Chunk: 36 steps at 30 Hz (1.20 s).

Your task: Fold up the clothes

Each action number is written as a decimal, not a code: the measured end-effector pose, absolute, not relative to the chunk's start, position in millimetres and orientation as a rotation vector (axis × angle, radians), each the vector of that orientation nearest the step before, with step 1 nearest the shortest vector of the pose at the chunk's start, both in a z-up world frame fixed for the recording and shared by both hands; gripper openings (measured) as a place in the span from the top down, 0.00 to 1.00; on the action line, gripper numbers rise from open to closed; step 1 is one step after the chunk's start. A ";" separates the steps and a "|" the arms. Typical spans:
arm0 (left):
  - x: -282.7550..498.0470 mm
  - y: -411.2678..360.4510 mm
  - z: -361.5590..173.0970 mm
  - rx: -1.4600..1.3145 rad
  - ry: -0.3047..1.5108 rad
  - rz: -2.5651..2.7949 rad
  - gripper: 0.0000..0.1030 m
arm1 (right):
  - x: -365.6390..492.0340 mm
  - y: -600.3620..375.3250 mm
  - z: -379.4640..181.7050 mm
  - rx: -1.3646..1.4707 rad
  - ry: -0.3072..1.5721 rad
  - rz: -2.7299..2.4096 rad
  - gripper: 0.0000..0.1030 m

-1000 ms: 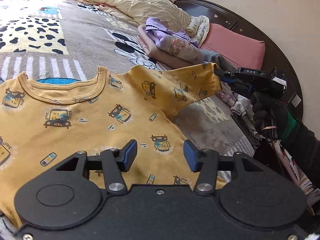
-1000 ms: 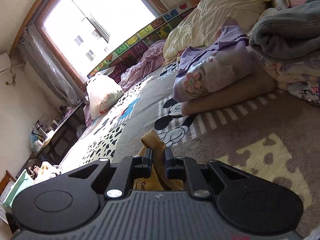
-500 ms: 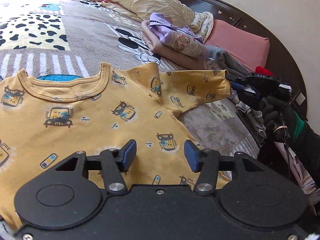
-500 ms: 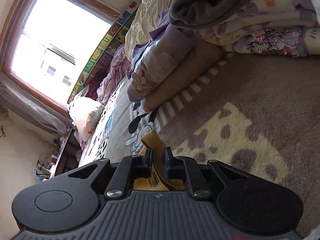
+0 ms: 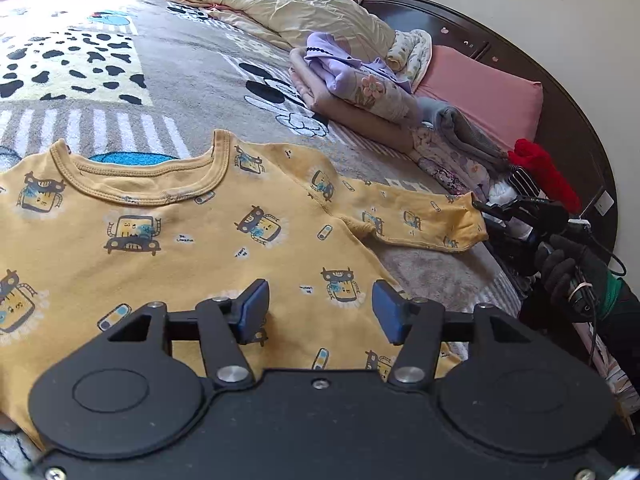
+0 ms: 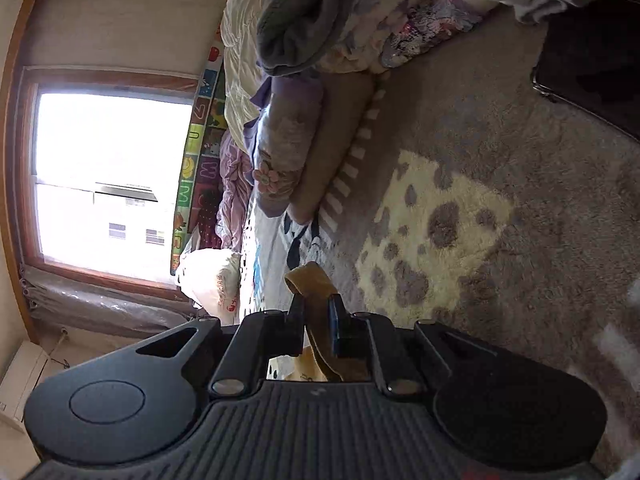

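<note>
A yellow child's shirt [image 5: 200,248] with cartoon car prints lies flat, neck hole up, on the patterned grey blanket [image 5: 192,76]. My left gripper [image 5: 320,308] hovers low over the shirt's lower right part; its jaws are opening, with the blue pads apart and only flat fabric under them. My right gripper [image 5: 480,206], held by a black-gloved hand [image 5: 564,268], is shut on the cuff of the shirt's right sleeve [image 5: 424,220], which is stretched out sideways. In the right wrist view the yellow cuff [image 6: 310,280] sticks out between the pinched jaws of the right gripper [image 6: 316,308], and the view is rolled.
A stack of folded clothes [image 5: 360,88] lies beyond the sleeve, with more folded items [image 5: 460,136] and a red garment [image 5: 540,168] beside it. A pink pillow [image 5: 480,92] leans on the dark headboard [image 5: 568,120]. A cream duvet [image 5: 288,12] lies at the back.
The right gripper has pulled the sleeve out to the right and down, rolling as it went, so the sleeve now lies stretched out. The left jaws stand slightly wider.
</note>
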State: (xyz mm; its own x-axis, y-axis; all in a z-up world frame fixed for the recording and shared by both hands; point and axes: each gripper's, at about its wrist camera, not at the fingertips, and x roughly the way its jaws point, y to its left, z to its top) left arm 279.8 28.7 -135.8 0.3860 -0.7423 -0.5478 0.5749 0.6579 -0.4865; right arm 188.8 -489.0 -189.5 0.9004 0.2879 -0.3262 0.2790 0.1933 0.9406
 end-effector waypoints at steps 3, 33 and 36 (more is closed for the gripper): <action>279.2 27.3 -136.8 -0.221 0.819 -0.847 0.45 | 186.6 -493.9 -216.2 1.432 0.487 -0.038 0.86; 275.2 33.6 -138.8 -0.188 0.832 -0.813 0.40 | 182.0 -450.0 -179.4 0.946 0.690 -0.078 0.88; 274.6 34.4 -138.6 -0.187 0.832 -0.811 0.40 | 172.8 -446.8 -180.9 0.929 0.696 -0.096 0.82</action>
State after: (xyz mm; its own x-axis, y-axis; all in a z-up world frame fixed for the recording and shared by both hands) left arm 274.6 34.4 -138.6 0.3997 -0.7055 -0.5853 0.5672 0.6919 -0.4467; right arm 172.8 -446.8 -180.9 0.7798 0.2122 -0.5889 0.3643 0.6112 0.7026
